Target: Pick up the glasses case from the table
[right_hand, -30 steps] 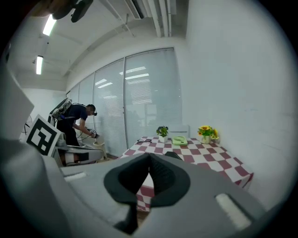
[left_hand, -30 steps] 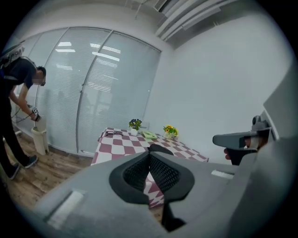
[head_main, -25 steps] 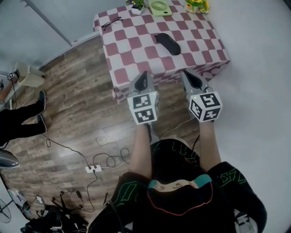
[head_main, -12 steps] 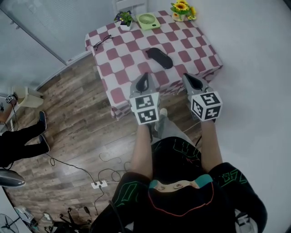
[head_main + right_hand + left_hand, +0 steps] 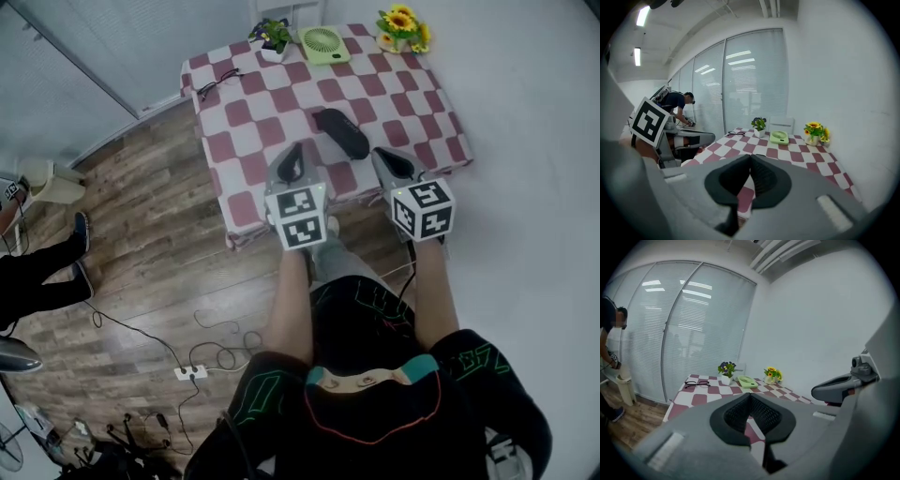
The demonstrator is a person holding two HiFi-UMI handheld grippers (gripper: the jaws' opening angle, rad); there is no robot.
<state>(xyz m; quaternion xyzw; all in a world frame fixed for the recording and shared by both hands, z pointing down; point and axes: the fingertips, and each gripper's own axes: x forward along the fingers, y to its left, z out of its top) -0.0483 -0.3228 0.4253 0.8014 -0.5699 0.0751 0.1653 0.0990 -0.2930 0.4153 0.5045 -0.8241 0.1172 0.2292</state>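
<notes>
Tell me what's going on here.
A person stands at the near edge of a checkered table, with a gripper in each hand. The left gripper and the right gripper are both shut and hold nothing. The black glasses case lies untouched on the table, just beyond and between them. Farther back on the table are a pair of glasses, a small plant, a green fan and sunflowers.
</notes>
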